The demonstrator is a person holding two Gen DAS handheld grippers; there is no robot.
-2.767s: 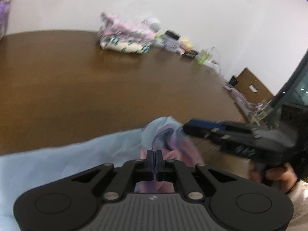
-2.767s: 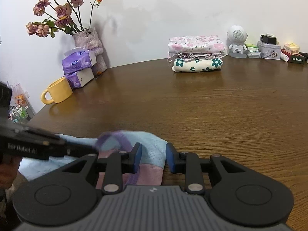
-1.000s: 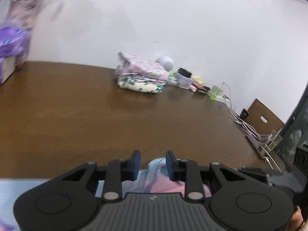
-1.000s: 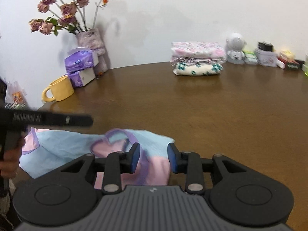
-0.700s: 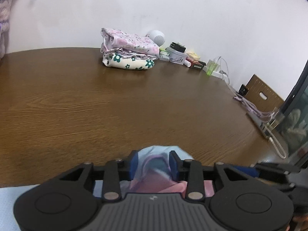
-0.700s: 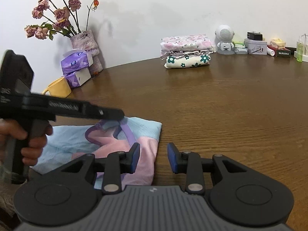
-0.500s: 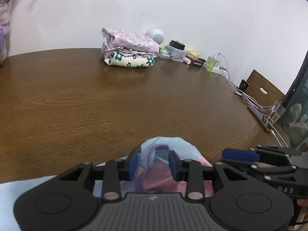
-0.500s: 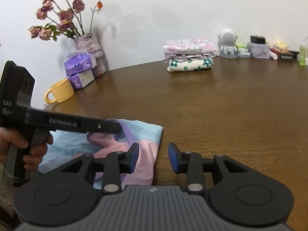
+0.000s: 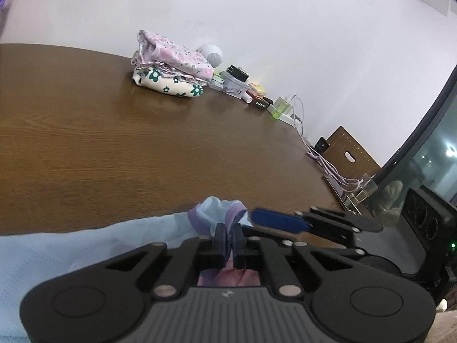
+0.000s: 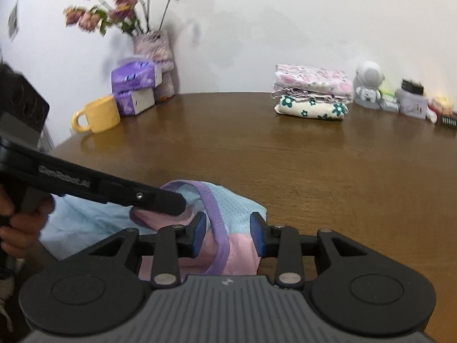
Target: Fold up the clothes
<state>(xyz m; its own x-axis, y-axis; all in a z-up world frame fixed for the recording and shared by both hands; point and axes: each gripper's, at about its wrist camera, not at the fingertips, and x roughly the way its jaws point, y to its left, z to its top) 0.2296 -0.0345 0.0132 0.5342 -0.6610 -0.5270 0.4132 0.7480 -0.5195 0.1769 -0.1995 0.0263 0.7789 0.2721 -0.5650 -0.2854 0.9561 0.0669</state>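
Note:
A light blue and pink garment [image 10: 238, 204] with purple trim lies crumpled at the near edge of the brown table [image 10: 314, 165]. My left gripper [image 9: 228, 235] is shut on a bunched fold of the garment [image 9: 85, 254] at its purple-trimmed opening. In the right wrist view that left gripper [image 10: 175, 200] reaches in from the left, a hand on its grip. My right gripper [image 10: 227, 228] stands open just over the pink part, and cloth shows in the gap without the pads pressing it. In the left wrist view the right gripper [image 9: 275, 220] sits close to the right of the pinched fold.
A stack of folded floral clothes [image 10: 311, 94] rests at the table's far side beside a white round figure [image 10: 368, 85] and small boxes. A yellow mug [image 10: 97, 114], purple tissue packs [image 10: 134, 84] and a vase of flowers [image 10: 154, 48] stand far left. Cables [image 9: 328, 165] trail over the right edge.
The left gripper's jaws have closed onto the garment's purple-trimmed fold, which stood loose between them before. The right gripper has shifted a little beside it and stays open.

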